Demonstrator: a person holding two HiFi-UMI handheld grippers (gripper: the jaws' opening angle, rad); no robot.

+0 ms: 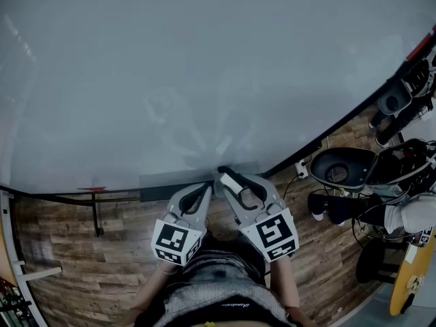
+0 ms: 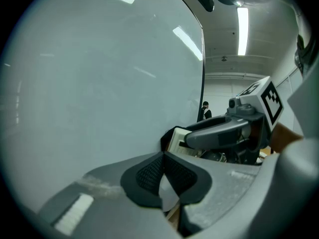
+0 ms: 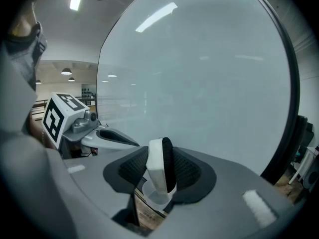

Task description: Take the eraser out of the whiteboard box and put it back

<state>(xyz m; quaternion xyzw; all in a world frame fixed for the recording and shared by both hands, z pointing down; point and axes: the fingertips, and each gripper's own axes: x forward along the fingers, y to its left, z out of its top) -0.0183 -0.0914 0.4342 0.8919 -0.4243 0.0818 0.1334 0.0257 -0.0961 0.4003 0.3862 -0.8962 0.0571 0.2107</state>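
Plainly, each gripper view shows its own grip: right claw (image 3: 162, 172) clenches the eraser (image 3: 155, 164), left claw (image 2: 163, 176) pressed shut.

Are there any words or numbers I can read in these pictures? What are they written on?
Nothing can be read.
Whiteboard: blank, no writing.
Left cube: black-and-white square pattern, no letters.
Right cube: the same kind of pattern, no letters.
Waistband: small pale script, too small to read.
Eraser: no print shows.
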